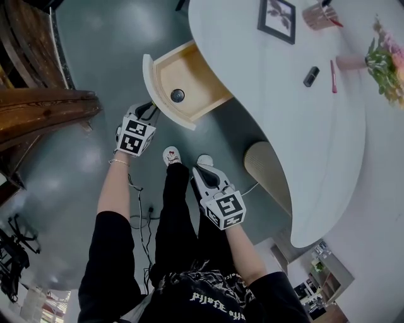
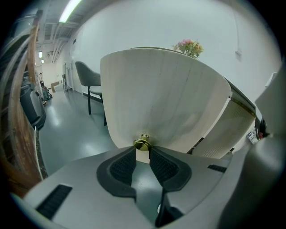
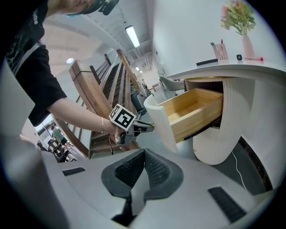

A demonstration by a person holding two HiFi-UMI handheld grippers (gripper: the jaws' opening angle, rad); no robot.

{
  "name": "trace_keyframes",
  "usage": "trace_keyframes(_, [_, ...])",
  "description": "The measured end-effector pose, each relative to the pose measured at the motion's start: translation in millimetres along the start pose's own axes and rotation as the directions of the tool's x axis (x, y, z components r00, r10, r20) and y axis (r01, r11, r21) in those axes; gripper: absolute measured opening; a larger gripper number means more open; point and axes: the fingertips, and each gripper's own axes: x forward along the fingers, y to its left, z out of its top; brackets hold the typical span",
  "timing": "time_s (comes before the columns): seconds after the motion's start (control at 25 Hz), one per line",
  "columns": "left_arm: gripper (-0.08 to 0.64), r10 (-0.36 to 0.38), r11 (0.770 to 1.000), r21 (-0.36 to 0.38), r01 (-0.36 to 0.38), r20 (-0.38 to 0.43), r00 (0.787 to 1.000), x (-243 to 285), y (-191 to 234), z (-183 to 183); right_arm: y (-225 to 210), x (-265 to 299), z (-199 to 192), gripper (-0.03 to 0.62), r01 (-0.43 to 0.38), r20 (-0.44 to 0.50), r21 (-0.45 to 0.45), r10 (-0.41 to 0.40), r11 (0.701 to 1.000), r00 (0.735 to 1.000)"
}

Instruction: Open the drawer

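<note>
The wooden drawer [image 1: 189, 76] stands pulled out from the curved white desk [image 1: 284, 126], with a small dark round thing [image 1: 177, 95] lying inside. My left gripper [image 1: 151, 111] is at the drawer's curved white front [image 2: 161, 98], its pads closed on the small brass knob [image 2: 142, 144]. The right gripper view shows the same open drawer [image 3: 196, 109] from the side, with the left gripper [image 3: 149, 127] against its front. My right gripper [image 1: 202, 169] hangs lower, apart from the drawer and above the floor. Its pads [image 3: 154, 167] meet with nothing between them.
On the desk top are a picture frame [image 1: 276, 19], a pink cup [image 1: 319, 16], a vase of flowers [image 1: 385, 57], a red pen [image 1: 332, 76] and a small black item [image 1: 310, 76]. Wooden steps [image 1: 38, 107] rise at the left. The ribbed desk leg [image 1: 268, 170] stands right of my feet [image 1: 172, 155].
</note>
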Motion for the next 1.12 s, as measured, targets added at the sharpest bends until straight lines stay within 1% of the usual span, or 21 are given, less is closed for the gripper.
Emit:
trace_keyframes(0.16, [0.104,-0.004,1.000,0.005,0.004,0.004,1.000,1.2,0.3,0.1,0.4,-0.1,-1.1,0.026,-0.001,0.000,0.002,0.001,1.000,1.000])
trace_keyframes(0.44, [0.103,-0.008,0.999,-0.048,0.009,0.019,1.000,-2.0,2.0,-0.6,-1.5,-1.2,-1.7,0.026,0.007,-0.003,0.004,-0.007,1.000,1.000])
trace_keyframes(0.68, [0.101,-0.005,0.999,-0.048,0.006,0.013,1.000,-4.7,4.6,-6.3,-5.2,0.1,-1.0,0.027,0.008,-0.003,0.003,-0.008,1.000,1.000])
trace_keyframes(1.12, [0.100,0.008,0.998,-0.060,-0.008,0.011,1.000,-9.6,5.9,-10.8,2.7,2.6,-5.1,0.026,-0.007,-0.015,-0.010,0.006,1.000,1.000])
